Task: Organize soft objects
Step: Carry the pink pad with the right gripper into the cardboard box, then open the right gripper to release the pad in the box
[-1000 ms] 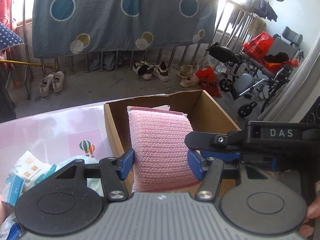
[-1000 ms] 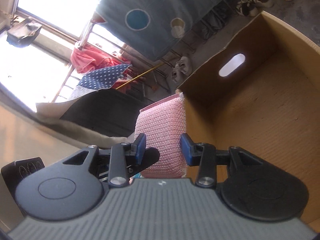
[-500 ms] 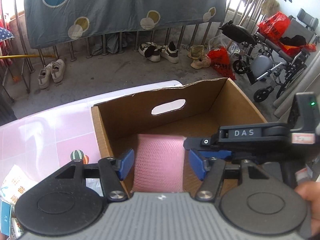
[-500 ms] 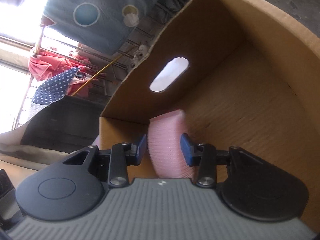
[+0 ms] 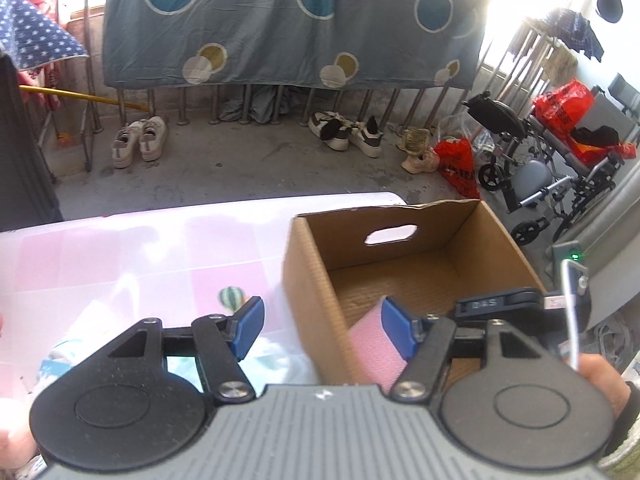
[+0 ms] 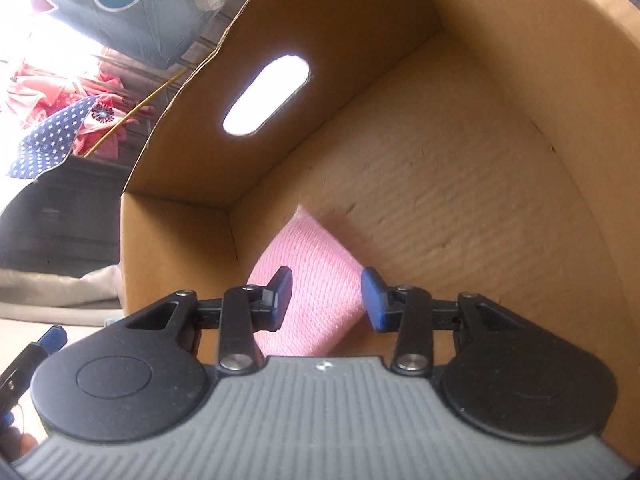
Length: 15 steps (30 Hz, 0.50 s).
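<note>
Sliding leftward off the one pink knitted sponge pad (image 6: 316,288), the left gripper (image 5: 322,330) is widening, empty, straddling the left wall of the single brown cardboard box (image 5: 308,280). The right gripper (image 6: 326,296) is narrowly clasping the pad at the box's near-left corner.

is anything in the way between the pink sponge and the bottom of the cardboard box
Nothing visible is. The pink sponge is already down inside the cardboard box, between the pads of the right gripper, near the corner. The box floor around it is bare cardboard. Whether the sponge's lower end already touches the floor is hidden behind the gripper body.
</note>
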Tool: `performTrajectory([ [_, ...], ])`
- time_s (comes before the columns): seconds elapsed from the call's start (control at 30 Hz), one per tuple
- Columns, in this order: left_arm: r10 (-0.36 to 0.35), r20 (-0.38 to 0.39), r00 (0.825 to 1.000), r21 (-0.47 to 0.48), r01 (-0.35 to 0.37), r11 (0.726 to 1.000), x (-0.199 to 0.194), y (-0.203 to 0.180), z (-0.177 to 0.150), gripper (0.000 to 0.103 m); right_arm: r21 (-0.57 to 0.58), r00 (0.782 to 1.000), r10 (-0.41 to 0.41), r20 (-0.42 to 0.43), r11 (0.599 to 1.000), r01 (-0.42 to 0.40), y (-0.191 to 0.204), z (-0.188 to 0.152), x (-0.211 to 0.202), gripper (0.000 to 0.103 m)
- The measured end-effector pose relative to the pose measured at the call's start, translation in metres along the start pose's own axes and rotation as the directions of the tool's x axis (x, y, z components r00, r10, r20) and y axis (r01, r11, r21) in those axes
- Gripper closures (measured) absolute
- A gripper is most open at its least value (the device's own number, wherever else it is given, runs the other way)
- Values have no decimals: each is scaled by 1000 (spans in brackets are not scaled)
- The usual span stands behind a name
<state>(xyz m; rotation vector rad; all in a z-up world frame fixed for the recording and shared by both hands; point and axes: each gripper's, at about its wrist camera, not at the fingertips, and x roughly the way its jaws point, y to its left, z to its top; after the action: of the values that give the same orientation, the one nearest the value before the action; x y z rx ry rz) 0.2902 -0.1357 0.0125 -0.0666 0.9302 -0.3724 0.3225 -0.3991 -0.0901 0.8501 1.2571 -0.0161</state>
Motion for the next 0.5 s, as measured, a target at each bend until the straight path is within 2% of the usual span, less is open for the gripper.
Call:
performTrajectory([
  [0.1,29,4,1000,-1,-29,1000,-12,13,-8,37,1,1000,10,-21,1000,-10,1,-9,0,65],
  [0.27,42,3,999,-38,-42,998,-30,35,-27,37,-14,997,-48,-54,999,47,6,-12,18,65],
  [0.5,55,-7,998,-52,-56,997,-45,50,-65,37,-120,997,-78,15,990,79,42,5,39,65],
])
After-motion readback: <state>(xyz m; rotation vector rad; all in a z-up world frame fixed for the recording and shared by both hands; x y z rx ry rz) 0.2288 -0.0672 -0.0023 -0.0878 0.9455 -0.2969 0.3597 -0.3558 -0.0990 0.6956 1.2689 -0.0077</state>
